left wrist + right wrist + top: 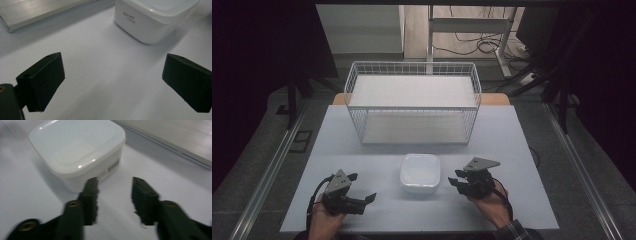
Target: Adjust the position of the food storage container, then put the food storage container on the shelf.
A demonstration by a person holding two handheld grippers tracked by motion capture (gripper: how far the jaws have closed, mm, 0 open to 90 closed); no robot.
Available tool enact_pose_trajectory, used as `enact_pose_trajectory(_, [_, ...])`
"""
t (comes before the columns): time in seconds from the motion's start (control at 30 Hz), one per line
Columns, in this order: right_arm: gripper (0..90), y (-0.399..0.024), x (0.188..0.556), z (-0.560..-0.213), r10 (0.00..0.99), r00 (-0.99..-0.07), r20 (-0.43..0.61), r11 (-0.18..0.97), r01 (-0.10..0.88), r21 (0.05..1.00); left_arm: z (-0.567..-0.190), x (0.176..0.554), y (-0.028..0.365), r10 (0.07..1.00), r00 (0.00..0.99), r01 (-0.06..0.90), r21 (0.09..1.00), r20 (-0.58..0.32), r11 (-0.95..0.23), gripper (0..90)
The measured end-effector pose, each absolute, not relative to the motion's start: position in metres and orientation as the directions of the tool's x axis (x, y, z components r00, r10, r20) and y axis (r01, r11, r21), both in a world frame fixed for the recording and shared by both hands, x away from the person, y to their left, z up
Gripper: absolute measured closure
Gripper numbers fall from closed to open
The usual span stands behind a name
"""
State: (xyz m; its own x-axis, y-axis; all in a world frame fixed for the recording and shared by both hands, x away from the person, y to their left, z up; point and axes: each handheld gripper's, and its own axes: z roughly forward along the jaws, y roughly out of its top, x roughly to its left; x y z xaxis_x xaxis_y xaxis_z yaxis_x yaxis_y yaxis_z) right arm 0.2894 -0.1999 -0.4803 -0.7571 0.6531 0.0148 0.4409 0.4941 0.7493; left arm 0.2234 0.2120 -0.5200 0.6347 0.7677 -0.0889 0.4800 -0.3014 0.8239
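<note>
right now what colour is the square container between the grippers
White, with a glossy lid; the square container shows best in the right gripper view.

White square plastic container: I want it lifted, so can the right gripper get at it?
Probably yes: the right gripper is open beside the white square plastic container, with bare table between.

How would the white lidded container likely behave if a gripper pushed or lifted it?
The container looks like rigid plastic, so probably stiff. Its glossy lid and smooth sides suggest slippery. Squat with a flat base, it would likely slide on the table rather than tip.
</note>
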Motion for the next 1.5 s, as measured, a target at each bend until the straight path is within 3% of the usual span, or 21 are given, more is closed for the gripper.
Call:
enact_pose_trajectory(0.13, [23.4, -0.212, 0.279, -0.486, 0.663, -0.748, -0.017, 0.489, 0.415, 0.767, -0.521, 0.224, 0.212, 0.770, 0.633, 0.470, 0.828, -0.074, -0.307, 3.3])
enact_pose_trajectory(0.23, [8.6, -0.219, 0.274, -0.491, 0.665, -0.746, -0.008, 0.476, 0.416, 0.775, -0.521, 0.224, 0.212, 0.760, 0.646, 0.454, 0.835, -0.067, -0.312, 1.9])
enact_pose_trajectory(0.4, [0.9, -0.218, 0.273, -0.502, 0.655, -0.756, 0.004, 0.497, 0.435, 0.751, -0.522, 0.224, 0.210, 0.754, 0.654, 0.446, 0.839, -0.068, -0.311, 0.8])
enact_pose_trajectory(0.53, [0.7, -0.217, 0.274, -0.500, 0.647, -0.763, 0.002, 0.496, 0.423, 0.759, -0.522, 0.226, 0.209, 0.756, 0.650, 0.462, 0.831, -0.081, -0.308, 0.8])
enact_pose_trajectory(0.7, [0.9, -0.218, 0.278, -0.498, 0.652, -0.758, 0.032, 0.473, 0.440, 0.763, -0.523, 0.232, 0.203, 0.734, 0.661, 0.504, 0.818, -0.159, -0.277, 1.2])
enact_pose_trajectory(0.83, [0.9, -0.215, 0.280, -0.496, 0.658, -0.751, 0.052, 0.454, 0.451, 0.768, -0.521, 0.238, 0.191, 0.722, 0.678, 0.507, 0.800, -0.140, -0.321, 0.8])
enact_pose_trajectory(1.0, [0.3, -0.202, 0.283, -0.487, 0.679, -0.733, 0.041, 0.451, 0.459, 0.765, -0.512, 0.249, 0.184, 0.691, 0.688, 0.532, 0.801, -0.221, -0.273, 3.2])
enact_pose_trajectory(1.2, [0.2, -0.189, 0.286, -0.479, 0.656, -0.753, 0.056, 0.471, 0.466, 0.749, -0.499, 0.265, 0.165, 0.674, 0.712, 0.507, 0.808, -0.196, -0.301, 9.1])
enact_pose_trajectory(1.5, [19.9, -0.169, 0.308, -0.470, 0.654, -0.743, 0.142, 0.419, 0.512, 0.750, -0.491, 0.303, 0.129, 0.650, 0.740, 0.483, 0.809, -0.172, -0.336, 13.0])
